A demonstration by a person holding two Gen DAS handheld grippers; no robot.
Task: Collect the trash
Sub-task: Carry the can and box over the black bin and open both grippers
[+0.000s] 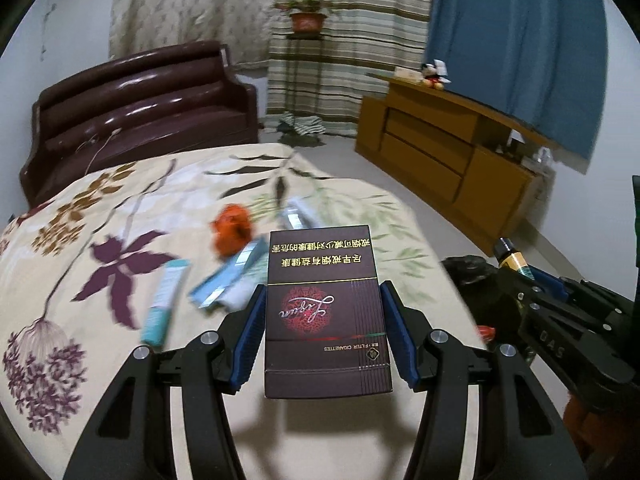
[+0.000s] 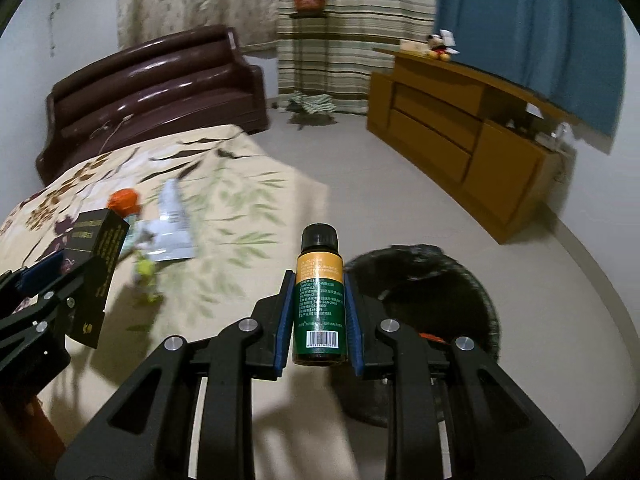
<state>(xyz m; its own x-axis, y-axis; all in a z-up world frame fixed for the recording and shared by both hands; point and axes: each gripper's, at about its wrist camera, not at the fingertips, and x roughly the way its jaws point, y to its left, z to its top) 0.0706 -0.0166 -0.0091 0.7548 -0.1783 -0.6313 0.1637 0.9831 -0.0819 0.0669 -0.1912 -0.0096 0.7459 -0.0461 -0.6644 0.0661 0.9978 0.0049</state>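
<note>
Left tool (image 1: 324,320) clamped on flat glossy cigarette box (image 1: 325,304), right tool (image 2: 319,312) on round glass bottle (image 2: 319,296).

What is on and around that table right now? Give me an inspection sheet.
Surface: table under a floral cloth.
Job's things: cigarette pack in the left gripper; small bottle in the right gripper; black bin on the floor beside the table.
Clutter: orange crumpled piece, tube, blurred wrappers on the cloth.
Grippers: both shut on their loads.
Cables: thin cord on the sofa.
Surroundings: wooden cabinet, curtains, potted plant.
</note>
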